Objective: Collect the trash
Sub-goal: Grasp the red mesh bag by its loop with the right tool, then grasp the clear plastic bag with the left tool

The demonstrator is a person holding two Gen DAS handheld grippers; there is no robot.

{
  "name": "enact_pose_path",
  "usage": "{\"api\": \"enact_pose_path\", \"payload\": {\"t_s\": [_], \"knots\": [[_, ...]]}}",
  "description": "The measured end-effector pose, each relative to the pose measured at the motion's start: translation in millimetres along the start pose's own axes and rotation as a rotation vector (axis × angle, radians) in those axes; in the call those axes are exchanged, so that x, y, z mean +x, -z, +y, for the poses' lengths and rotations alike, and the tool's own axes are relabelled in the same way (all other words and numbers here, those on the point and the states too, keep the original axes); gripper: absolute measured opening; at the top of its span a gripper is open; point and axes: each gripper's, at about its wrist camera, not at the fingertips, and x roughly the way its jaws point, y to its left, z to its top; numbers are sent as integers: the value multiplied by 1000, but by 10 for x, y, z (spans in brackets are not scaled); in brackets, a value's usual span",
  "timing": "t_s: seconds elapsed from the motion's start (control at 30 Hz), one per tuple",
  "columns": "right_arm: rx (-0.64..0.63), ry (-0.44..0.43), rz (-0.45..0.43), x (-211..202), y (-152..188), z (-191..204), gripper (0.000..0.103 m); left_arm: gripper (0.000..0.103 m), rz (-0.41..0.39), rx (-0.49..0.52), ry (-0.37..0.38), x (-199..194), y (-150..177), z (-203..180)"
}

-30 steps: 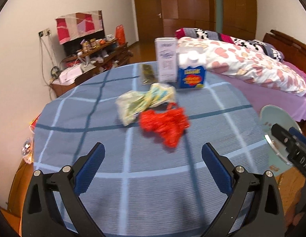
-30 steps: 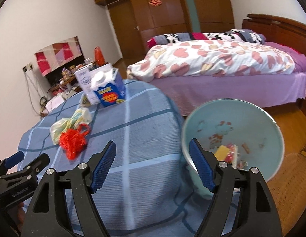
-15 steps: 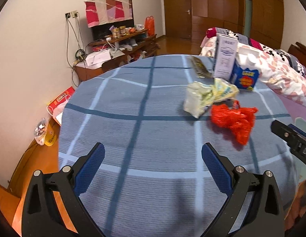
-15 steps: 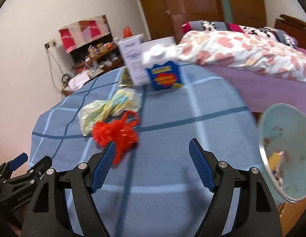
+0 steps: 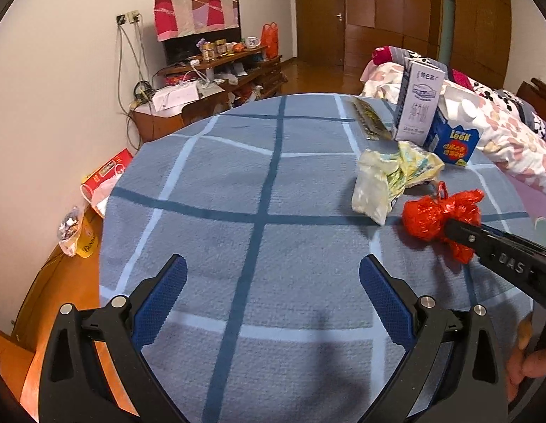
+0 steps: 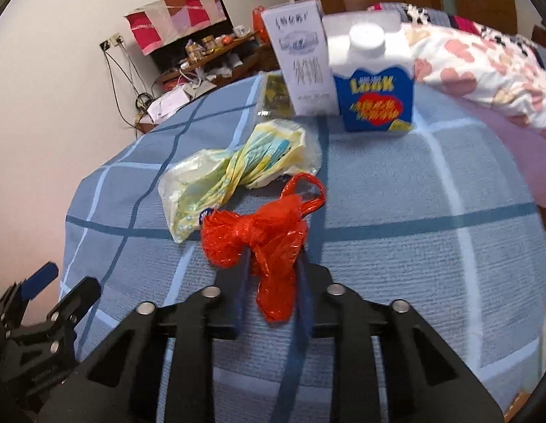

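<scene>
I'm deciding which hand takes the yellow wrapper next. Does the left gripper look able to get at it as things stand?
Probably yes. The left gripper is open over bare tablecloth, nothing lying between it and the yellow wrapper. The right gripper, closing on the red bag, sits just beside it and could crowd the approach.

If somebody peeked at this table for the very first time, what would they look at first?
Probably the bright red plastic bag, crumpled in the middle of the blue checked tablecloth, with the right hand-held gripper closing its jaws around it. Just behind it lies a pale yellow bag, and at the far edge stand a white carton and a blue carton.
</scene>
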Motion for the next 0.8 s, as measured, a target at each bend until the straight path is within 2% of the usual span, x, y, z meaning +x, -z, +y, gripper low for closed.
{"api": "enact_pose_path", "payload": {"t_s": [0.13, 0.3, 0.4, 0.53, 0.63, 0.77, 0.8], "knots": [[40, 13, -70, -251, -20, -166, 22, 96, -9, 24, 42, 33, -112, -159], [74, 137, -174, -592, -85, -490, 22, 94, -16, 56, 76, 188, -303, -424], [92, 177, -193, -651, -100, -629, 22, 90, -7, 64, 104, 315, -430, -575], [92, 197, -210, -697, -124, -753, 22, 86, 27, 66, 90, 583, -588, -738], [109, 194, -208, -679, -129, -830, 22, 78, 63, 74, 96, 730, -648, -821], [119, 185, -199, -671, -113, -881, 22, 50, 100, 102, 98, 873, -620, -918], [123, 181, -197, -667, -108, -885, 22, 39, 97, 109, 81, 886, -598, -931]]}}
